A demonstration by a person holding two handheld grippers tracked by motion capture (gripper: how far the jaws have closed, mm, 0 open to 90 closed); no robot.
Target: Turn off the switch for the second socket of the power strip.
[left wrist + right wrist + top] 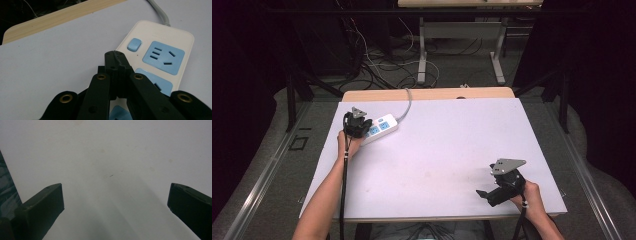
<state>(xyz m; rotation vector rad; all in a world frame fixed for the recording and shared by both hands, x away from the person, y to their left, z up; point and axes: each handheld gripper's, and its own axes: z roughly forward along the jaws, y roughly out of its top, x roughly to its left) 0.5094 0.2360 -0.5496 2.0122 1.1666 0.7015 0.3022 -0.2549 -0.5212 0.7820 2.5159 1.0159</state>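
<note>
The white table (437, 150) carries just one thing worth watching, a white power strip (379, 129) lying at its far left, close to the wooden back edge. Its long axis runs on a diagonal across the table, from near-left up to far-right, and its grey cable (407, 102) leaves the far-right end and curls off over the back edge. Sockets face straight up, so the strip lies flat.

Over it hangs the left gripper (114, 53), fingers pressed together with nothing between them, their joined tip sitting right by the small blue switch (134, 44) at the cable end. In the left gripper view the tip looks just short of the button; touching or not, I can't tell. My read: this is a switch press, lined up but not yet visibly done, with the push itself left to go.

Down at the near right, the right gripper (487, 194) rests low over bare table, fingers spread wide on nothing, well apart from the strip.
</note>
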